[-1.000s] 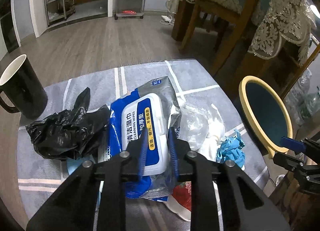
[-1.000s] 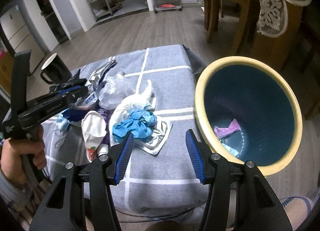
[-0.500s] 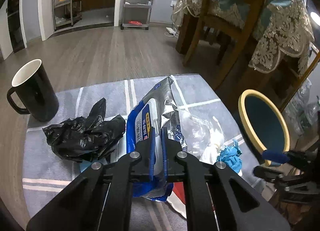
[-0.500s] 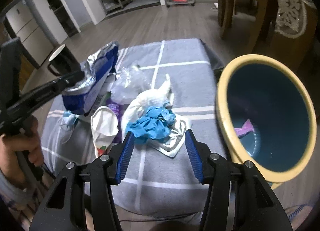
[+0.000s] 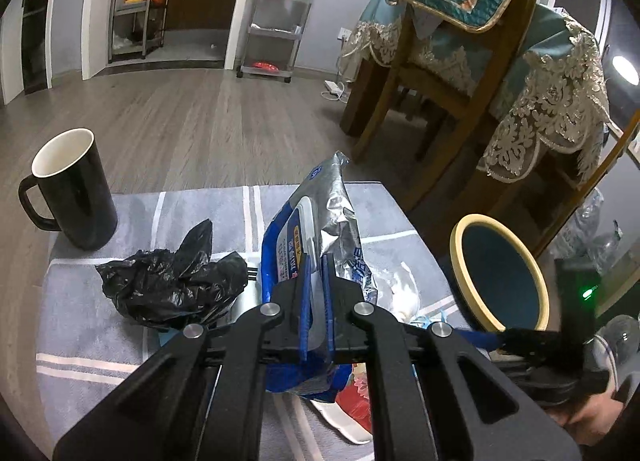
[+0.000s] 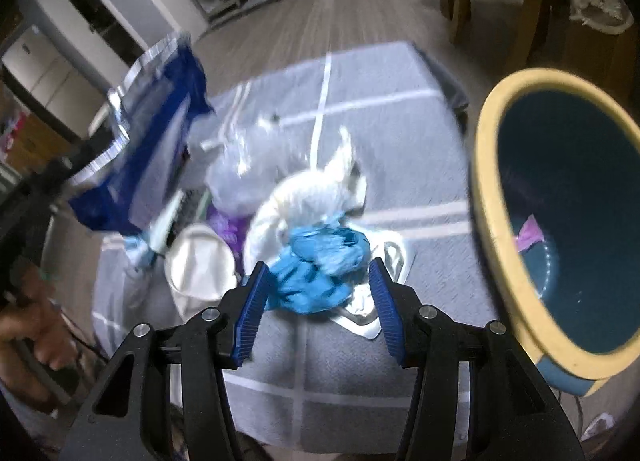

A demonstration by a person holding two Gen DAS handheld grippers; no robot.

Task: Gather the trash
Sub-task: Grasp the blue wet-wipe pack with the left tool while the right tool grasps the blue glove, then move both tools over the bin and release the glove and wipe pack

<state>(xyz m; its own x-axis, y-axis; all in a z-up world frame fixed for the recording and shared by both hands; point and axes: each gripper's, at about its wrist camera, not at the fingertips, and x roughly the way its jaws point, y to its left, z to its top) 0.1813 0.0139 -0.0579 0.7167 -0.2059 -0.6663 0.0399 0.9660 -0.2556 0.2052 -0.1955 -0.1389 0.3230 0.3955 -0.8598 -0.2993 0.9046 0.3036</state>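
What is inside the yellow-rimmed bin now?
In the bin, a crumpled pink scrap lies near the bottom. The rest looks dark and bare, but the near wall covers part of the floor.

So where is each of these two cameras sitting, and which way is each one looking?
Left wrist view: rides the left gripper, looking along its fingers clamped on the wet wipes pack; the other hand shows bottom right.
Right wrist view: rides the right gripper, aimed down at the blue glove between its closing, not yet touching jaws; the person's left hand shows.
Shared: the pack, the grey cloth and the yellow-rimmed bin.
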